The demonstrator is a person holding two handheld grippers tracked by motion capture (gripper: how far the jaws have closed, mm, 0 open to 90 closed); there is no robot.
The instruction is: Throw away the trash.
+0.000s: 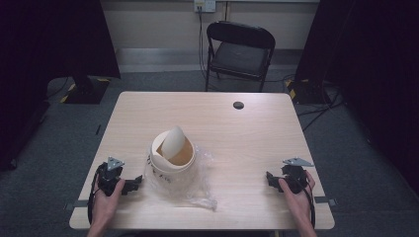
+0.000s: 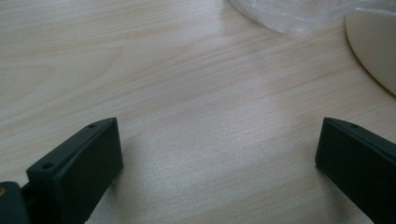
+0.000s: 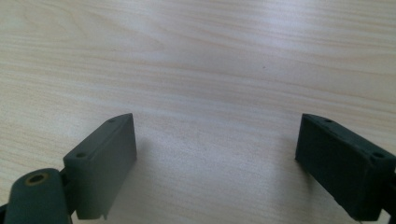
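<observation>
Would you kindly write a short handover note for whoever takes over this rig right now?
Left tongs: open, nothing between the jaws, low over the table, just left of the bin.
Right tongs: open, nothing held, at the table's right side.
Small cream swing-lid bin: upright, left of centre, lid tilted, clear plastic bag bunched around its base.
Done: nothing evident.
Left: probably handling the bag and bin.

High view: above near edge, facing forward-down over table [image 1: 247,128]. Gripper views: close, low; share tabletop.
</observation>
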